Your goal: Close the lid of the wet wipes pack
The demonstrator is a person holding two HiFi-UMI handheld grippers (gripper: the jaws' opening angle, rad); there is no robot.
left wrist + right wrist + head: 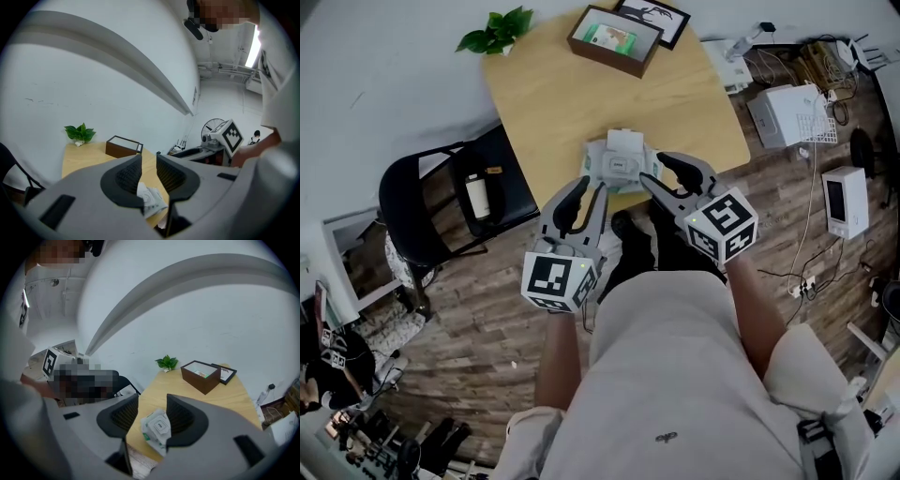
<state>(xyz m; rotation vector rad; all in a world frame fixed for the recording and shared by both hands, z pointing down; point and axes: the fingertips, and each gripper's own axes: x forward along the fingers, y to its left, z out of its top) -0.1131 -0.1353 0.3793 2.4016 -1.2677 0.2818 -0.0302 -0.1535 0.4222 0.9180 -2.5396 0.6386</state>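
Left gripper [592, 192] and right gripper [661, 173] noted with fingers apart, gripping nothing, wet wipes pack [617, 169] just past both fingertips at worktop's [553, 84] near edge, lid [625, 142] up; risk of shoving unbraced pack off edge.

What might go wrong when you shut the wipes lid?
The white wet wipes pack lies at the very near edge of the light wooden table, so a push might tip it onto the floor. Neither the open left gripper nor the open right gripper steadies it, so it may slide.
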